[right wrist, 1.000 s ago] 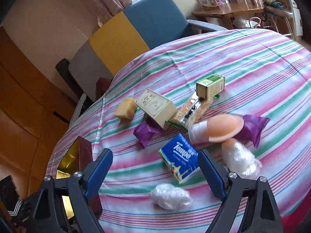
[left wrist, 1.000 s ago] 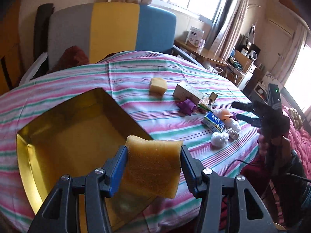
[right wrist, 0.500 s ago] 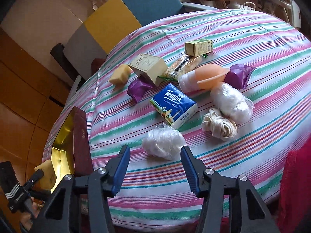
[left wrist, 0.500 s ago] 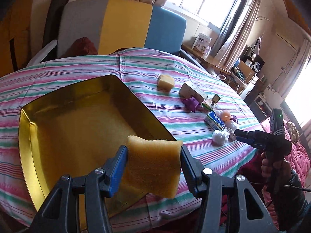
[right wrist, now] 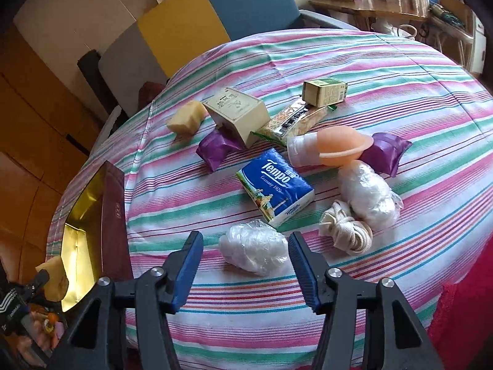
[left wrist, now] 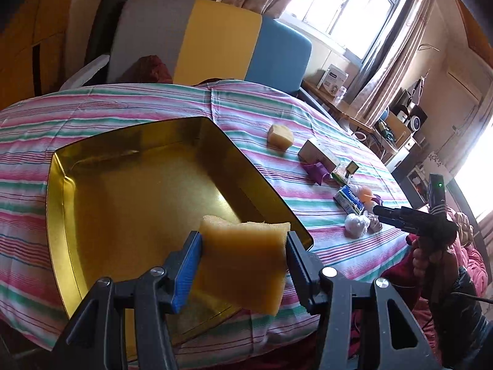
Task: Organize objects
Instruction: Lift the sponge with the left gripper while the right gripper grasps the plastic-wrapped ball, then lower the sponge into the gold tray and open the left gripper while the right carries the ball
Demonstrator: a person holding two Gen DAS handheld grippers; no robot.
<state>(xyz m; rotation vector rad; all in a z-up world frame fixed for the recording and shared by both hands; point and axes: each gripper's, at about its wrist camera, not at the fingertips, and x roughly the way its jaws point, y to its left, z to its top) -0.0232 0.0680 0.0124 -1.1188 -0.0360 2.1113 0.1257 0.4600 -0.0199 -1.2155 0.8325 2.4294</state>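
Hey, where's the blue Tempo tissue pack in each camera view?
Left wrist view: Tempo tissue pack lies small at mid right, beside the right gripper.
Right wrist view: it lies at centre, beyond the open, widening jaws.
Shared landmark: the gold tray.

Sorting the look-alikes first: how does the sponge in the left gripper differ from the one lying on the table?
The held sponge is clamped in the left gripper above the gold tin; the loose sponge rests on the striped cloth. The held one looks flatter and darker, the loose one chunkier and paler. Both are yellow foam.
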